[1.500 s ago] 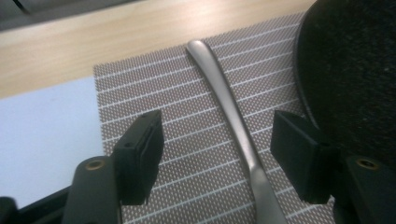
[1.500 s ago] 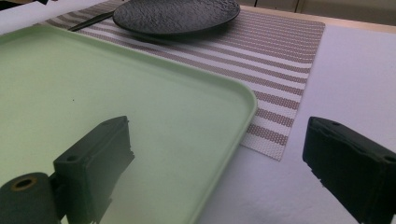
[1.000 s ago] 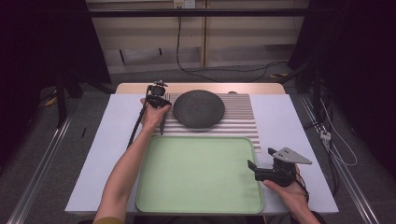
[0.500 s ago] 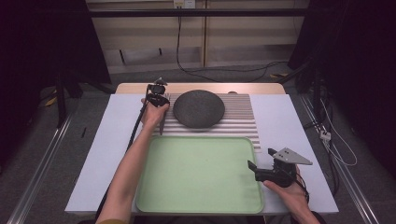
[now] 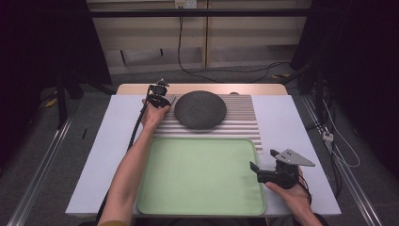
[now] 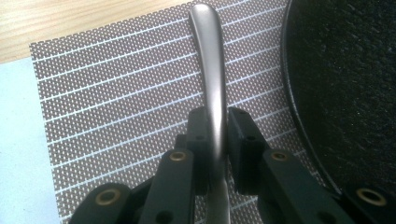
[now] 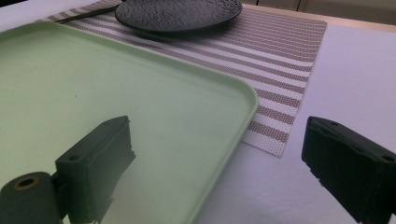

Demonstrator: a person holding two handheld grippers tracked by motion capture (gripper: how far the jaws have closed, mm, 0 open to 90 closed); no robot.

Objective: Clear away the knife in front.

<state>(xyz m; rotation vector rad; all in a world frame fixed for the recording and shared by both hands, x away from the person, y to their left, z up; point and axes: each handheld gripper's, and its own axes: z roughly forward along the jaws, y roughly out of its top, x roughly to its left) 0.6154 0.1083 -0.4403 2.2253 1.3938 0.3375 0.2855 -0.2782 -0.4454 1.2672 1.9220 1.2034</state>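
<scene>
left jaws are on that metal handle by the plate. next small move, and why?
Probably a short straight lift. The left gripper has its jaws closed on the metal utensil handle, which lies flat on the striped placemat beside the dark plate. Raising it first should clear the plate rim before any carry. The right gripper waits open at the green tray edge.
</scene>
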